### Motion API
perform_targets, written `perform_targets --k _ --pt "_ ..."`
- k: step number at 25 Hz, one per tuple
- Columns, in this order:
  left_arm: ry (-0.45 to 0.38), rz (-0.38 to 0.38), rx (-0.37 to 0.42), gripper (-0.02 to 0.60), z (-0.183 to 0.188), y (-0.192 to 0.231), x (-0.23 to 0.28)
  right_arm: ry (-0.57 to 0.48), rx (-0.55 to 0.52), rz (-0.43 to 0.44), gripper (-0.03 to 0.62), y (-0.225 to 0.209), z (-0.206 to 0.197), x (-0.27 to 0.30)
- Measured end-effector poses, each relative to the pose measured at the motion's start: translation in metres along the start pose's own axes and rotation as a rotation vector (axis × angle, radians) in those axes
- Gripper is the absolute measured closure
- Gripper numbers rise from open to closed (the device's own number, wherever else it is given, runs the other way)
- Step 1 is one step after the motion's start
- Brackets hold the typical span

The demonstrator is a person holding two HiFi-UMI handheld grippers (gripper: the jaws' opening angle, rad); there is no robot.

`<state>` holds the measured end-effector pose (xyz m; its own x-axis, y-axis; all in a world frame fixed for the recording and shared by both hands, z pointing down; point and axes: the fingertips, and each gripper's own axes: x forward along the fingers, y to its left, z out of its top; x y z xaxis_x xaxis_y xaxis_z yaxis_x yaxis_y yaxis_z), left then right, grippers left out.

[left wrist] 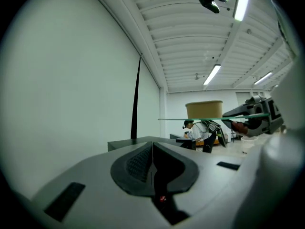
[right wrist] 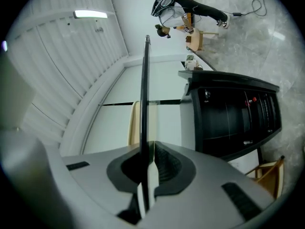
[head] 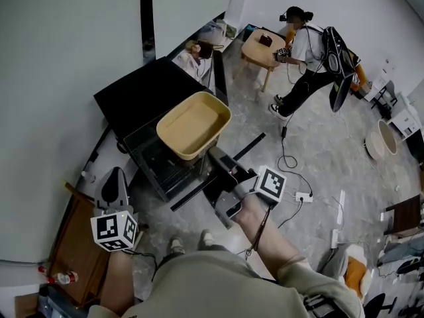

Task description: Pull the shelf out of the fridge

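Out in front of the black fridge (head: 149, 95), the glass shelf (head: 156, 167) lies level, carrying a tan tub (head: 193, 124) on the side furthest from the fridge. Whether the shelf's rear edge is in the fridge cannot be determined.

Right gripper (head: 218, 161): positioned at the shelf edge beside the tub. Its own view shows the jaws pinching the pane, which runs edge-on (right wrist: 144, 94) up between the pads (right wrist: 164, 163).

Left gripper (head: 116, 177): held to the left of the fridge front, well apart from the shelf, touching nothing. Jaws pressed together with nothing between them (left wrist: 152, 149). From there the shelf shows as a thin green line (left wrist: 214, 119) under the tub (left wrist: 204, 109).

Beyond the fridge, a second person (head: 308, 55) bends over a small wooden table (head: 260, 48). A white cable (head: 288, 164) trails across the floor to the right of the fridge.
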<state>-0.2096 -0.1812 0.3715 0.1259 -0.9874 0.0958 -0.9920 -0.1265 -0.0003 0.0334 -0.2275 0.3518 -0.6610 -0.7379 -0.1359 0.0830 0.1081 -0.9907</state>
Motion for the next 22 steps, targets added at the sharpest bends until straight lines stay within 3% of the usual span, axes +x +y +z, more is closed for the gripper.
perform_targets --k 12,18,22 --pt "-0.179 -0.067 0.065 0.574 0.099 -0.014 -0.019 -0.038 -0.047 0.127 0.589 0.094 0.013 0.038" --pt "-0.243 -0.093 0.071 0.574 0.135 -0.016 -0.028 -0.064 -0.048 0.12 0.589 0.099 0.013 0.049" --pt "-0.237 -0.098 0.07 0.574 0.133 -0.014 -0.027 -0.059 -0.027 0.092 0.589 0.084 0.01 0.052"
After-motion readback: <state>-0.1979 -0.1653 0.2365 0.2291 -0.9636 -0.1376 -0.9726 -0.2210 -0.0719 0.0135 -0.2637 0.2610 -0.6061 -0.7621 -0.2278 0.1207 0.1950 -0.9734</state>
